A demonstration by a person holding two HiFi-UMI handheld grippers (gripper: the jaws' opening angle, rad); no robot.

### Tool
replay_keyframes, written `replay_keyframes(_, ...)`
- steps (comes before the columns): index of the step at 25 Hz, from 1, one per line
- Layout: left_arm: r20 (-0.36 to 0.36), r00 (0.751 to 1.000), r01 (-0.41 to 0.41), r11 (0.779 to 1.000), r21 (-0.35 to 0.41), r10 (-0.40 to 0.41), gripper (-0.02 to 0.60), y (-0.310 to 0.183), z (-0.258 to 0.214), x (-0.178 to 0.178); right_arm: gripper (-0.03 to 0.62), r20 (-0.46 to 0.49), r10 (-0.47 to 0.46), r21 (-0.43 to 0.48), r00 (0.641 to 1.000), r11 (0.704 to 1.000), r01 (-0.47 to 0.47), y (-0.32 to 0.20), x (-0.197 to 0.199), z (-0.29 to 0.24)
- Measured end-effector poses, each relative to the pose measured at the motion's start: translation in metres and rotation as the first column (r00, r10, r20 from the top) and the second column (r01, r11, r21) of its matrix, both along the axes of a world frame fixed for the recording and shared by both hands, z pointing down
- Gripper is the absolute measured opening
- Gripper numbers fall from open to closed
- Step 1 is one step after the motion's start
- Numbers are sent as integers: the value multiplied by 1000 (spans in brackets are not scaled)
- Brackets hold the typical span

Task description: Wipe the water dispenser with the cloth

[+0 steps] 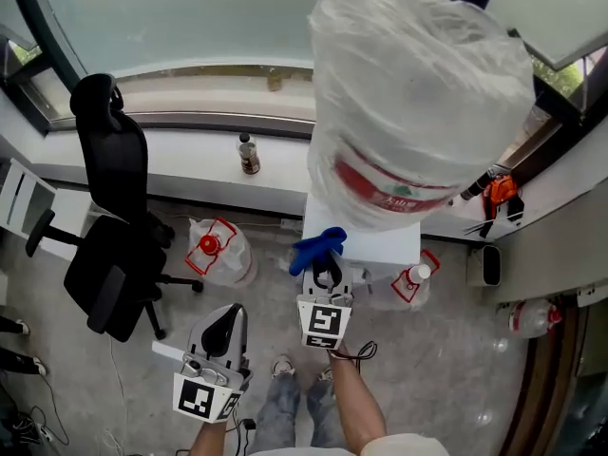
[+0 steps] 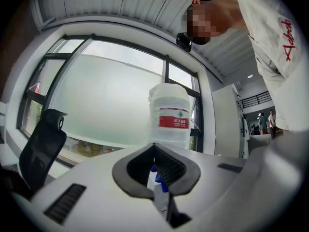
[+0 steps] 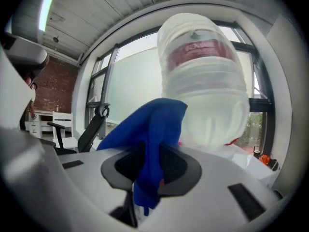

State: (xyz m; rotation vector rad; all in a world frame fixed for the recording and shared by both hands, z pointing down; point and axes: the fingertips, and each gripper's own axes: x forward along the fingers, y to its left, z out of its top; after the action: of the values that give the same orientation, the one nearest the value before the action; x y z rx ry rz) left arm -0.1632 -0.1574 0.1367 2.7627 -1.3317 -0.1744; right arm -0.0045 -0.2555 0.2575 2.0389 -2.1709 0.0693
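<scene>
In the head view, the water dispenser (image 1: 375, 240) stands upright on the floor against the window wall. Its long axis is vertical, and it carries a big plastic-wrapped bottle (image 1: 418, 93) on top. The right hand-held gripper (image 1: 326, 272) is at the near left corner of the dispenser's white body, jaws pointing forward at it. The blue cloth (image 1: 318, 247) bunches out of the jaws toward that corner, touching it or nearly so. The left hand-held gripper (image 1: 228, 329) sits lower and to the left, well apart from the dispenser, so the right one is clearly nearer. The wipe probably runs forward and to the right from there.

In the left gripper view, the left hand-held gripper (image 2: 155, 170) has its jaws drawn almost together, leaving only a slit, and holds nothing. The bottle (image 2: 169, 115) rises straight ahead, and a scrap of the cloth (image 2: 159, 182) shows through the slit.

In the right gripper view, the right hand-held gripper (image 3: 147, 166) is clamped on the cloth (image 3: 145, 129). The cloth stands up out of the jaws and a tail hangs below them. The bottle (image 3: 203, 81) looms just ahead and slightly right, upright.
</scene>
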Motion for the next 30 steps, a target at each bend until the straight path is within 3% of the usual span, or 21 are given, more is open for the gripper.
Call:
replay_keyframes(5, 11, 998, 70, 998, 3, -70, 11, 1, -8, -53, 95, 17, -74, -37, 997, 997, 74, -7, -57, 10)
replay_keyframes(9, 0, 998, 69, 998, -3, -69, 11, 4, -6, -71, 95, 9, -75, -10, 997, 997, 75, 7, -74, -8)
replay_keyframes(19, -22, 1000, 9, 1000, -8, -9, 11, 34, -18, -44, 95, -10, 88, 18, 996, 996, -88, 91, 4, -63)
replay_keyframes(30, 6, 999, -37, 999, -17, 37, 11, 154, -31, 7, 95, 21, 162, 36, 987, 986, -163, 281, 56, -100)
